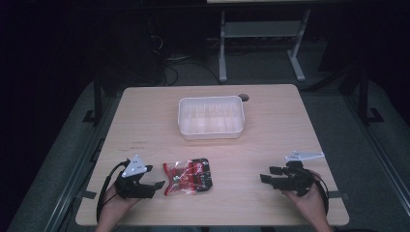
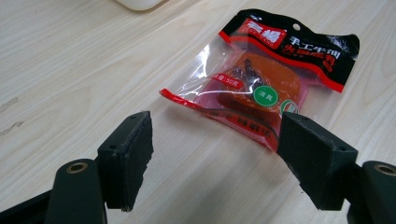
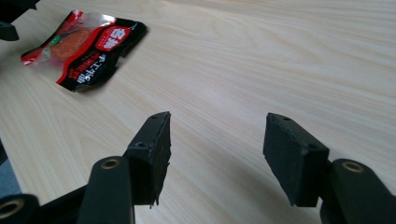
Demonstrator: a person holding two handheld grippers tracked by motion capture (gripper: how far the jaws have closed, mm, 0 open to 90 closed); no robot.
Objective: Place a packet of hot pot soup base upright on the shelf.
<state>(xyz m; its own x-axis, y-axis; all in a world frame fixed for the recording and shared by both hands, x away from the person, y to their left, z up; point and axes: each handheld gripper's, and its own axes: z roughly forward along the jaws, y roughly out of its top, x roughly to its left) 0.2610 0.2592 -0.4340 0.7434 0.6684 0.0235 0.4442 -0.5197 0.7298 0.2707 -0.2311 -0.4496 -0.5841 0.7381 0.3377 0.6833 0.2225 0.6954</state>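
Table (image 1: 145,111) seen from the high view: pale wood, with a white bin (image 1: 211,117) set at mid-table toward the far edge, nothing seen inside it. A snack packet (image 1: 187,176) lies flat on the near half, left of centre, well apart from the bin.

Left gripper (image 1: 153,180) is held low at the near left, jaws spread and pointed at the packet. In the left gripper view, the packet (image 2: 275,88) is seen just past the jaw tips; one corner sits close by the right-hand jaw, but no pinch is made and the packet rests on the wood. Nearness and aim suggest the left gripper is set up for the pick; the wide spread is likely kept to span the packet's edge.

Right gripper (image 1: 267,174) is held near the right edge, well apart from the packet, jaws spread wide with bare table between them. In the right gripper view, the packet (image 3: 84,49) is seen far off at upper left. This hand is probably parked clear so the left has room.

The packet is glossy, thin and crinkled; a slippery, floppy grip is to be expected. A bite on the sealed edge seems safer than on the bulge. The bin, open-topped and straight ahead, is judged the likely destination. Nothing lifted yet.
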